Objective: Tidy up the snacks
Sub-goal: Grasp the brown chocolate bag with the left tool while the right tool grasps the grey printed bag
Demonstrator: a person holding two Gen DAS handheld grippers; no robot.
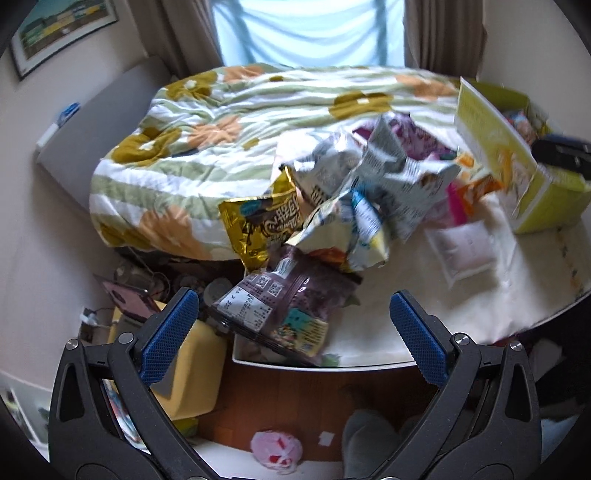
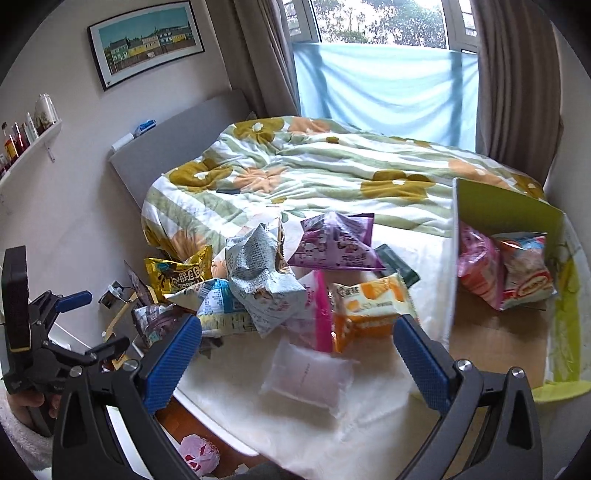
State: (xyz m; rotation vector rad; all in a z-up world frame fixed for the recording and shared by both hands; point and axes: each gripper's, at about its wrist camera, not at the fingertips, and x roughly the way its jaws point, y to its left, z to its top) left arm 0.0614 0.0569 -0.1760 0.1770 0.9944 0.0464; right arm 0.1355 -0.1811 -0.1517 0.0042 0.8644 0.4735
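Right wrist view: the right gripper (image 2: pixel 297 347), jaws apart and empty, hovers over a frosted white pouch (image 2: pixel 308 376) on the bed (image 2: pixel 369 435); crinkled foil snack bags (image 2: pixel 264 286) lie heaped just beyond; the yellow-green cardboard box (image 2: pixel 506 210) holds two packets; the left gripper (image 1: pixel 293 321) gapes, holding nothing, above a purple snack bag (image 1: pixel 280 306).

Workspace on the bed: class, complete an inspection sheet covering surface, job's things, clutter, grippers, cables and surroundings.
Surface: white fleecy blanket over a bed, floral quilt behind.
Job's things: loose pile of snack packets; green cardboard box already holding two red-and-pink packets.
Clutter: pink plastic bag on the floor.
Grippers: left gripper and right gripper both open, empty.
Cables: white plug in a wall socket.
Surroundings: framed picture, curtained window.
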